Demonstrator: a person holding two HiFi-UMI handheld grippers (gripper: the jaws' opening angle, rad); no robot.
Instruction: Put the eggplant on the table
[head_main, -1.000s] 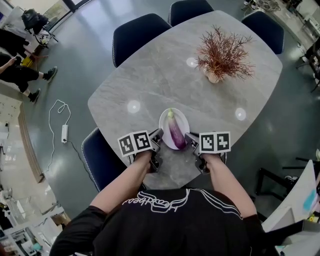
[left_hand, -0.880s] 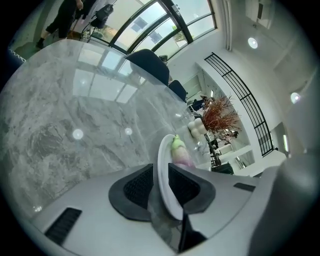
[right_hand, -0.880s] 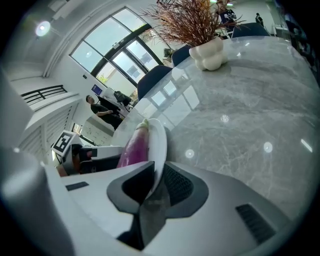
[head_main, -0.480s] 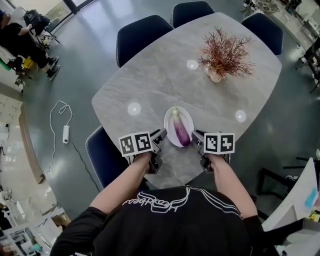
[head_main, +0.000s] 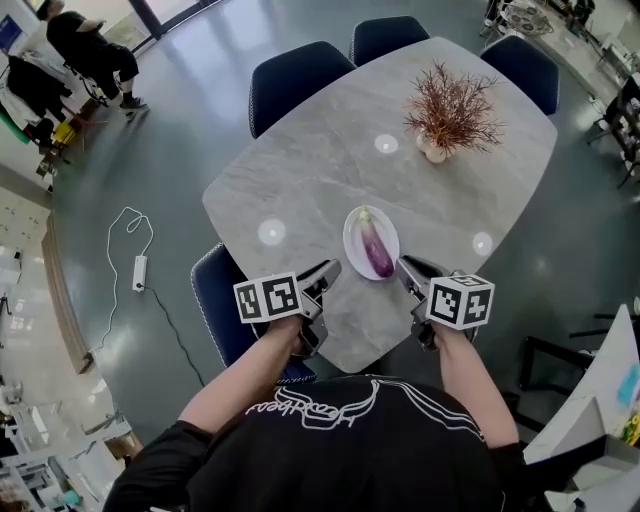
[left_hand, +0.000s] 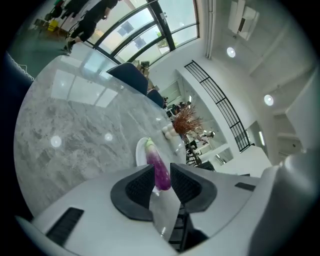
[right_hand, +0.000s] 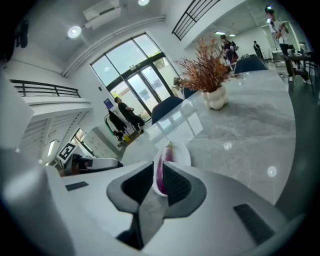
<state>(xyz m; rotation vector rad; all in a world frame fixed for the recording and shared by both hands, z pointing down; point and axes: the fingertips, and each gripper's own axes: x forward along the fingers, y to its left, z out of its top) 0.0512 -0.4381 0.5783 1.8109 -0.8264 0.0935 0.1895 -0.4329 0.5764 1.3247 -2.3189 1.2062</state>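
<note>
Head camera's up high, staring steeply down: the whole counter (head_main: 330, 170) fits in frame, far below, with the left gripper (head_main: 328, 268) and right gripper (head_main: 405, 265) near the bottom edge. Left gripper view sits low by the counter's near edge, tilted, looking along its own jaws across the stone toward the plate (left_hand: 140, 150), the plant (left_hand: 186, 122) and the windows (left_hand: 145, 30) beyond. Right gripper view, just as low, looks over its jaws from the other side, with the plant at upper right and glass doors (right_hand: 135, 85) behind. All three catch the plate, the plant and the counter between them, and both gripper views sit much closer in.
</note>
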